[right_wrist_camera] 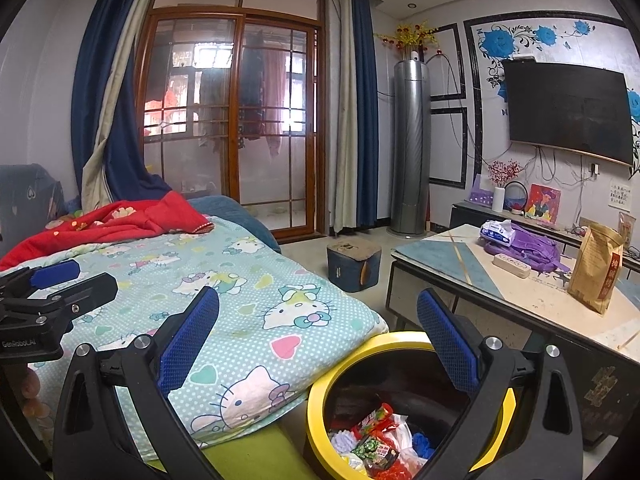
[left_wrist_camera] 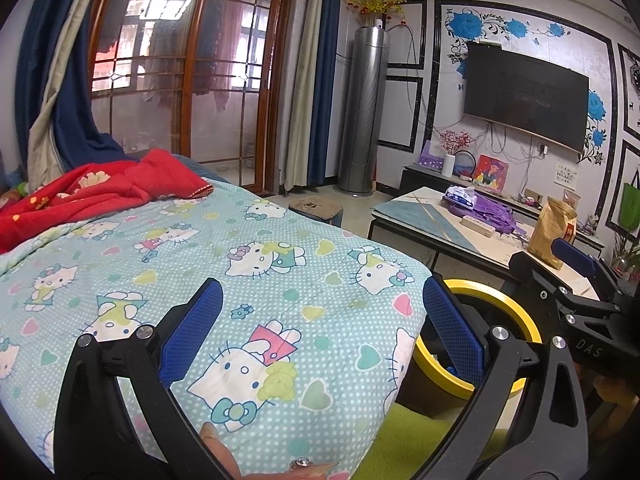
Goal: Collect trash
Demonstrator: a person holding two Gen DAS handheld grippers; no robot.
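Note:
A yellow-rimmed trash bin (right_wrist_camera: 404, 396) stands on the floor beside the bed and holds several wrappers and bits of trash (right_wrist_camera: 380, 440); its rim also shows in the left wrist view (left_wrist_camera: 500, 308). My right gripper (right_wrist_camera: 320, 336) is open and empty, held above the bin and the bed's edge. My left gripper (left_wrist_camera: 324, 320) is open and empty over the Hello Kitty bedspread (left_wrist_camera: 200, 248). The right gripper's body shows at the right of the left wrist view (left_wrist_camera: 568, 284); the left gripper's body shows at the left of the right wrist view (right_wrist_camera: 52, 300).
A red blanket (right_wrist_camera: 120, 220) lies at the bed's far end. A low table (right_wrist_camera: 540, 300) on the right carries a gold bag (right_wrist_camera: 596, 272), a purple bag (right_wrist_camera: 528, 248), a tissue pack and a power strip. A small stool (right_wrist_camera: 354, 264) stands on the floor.

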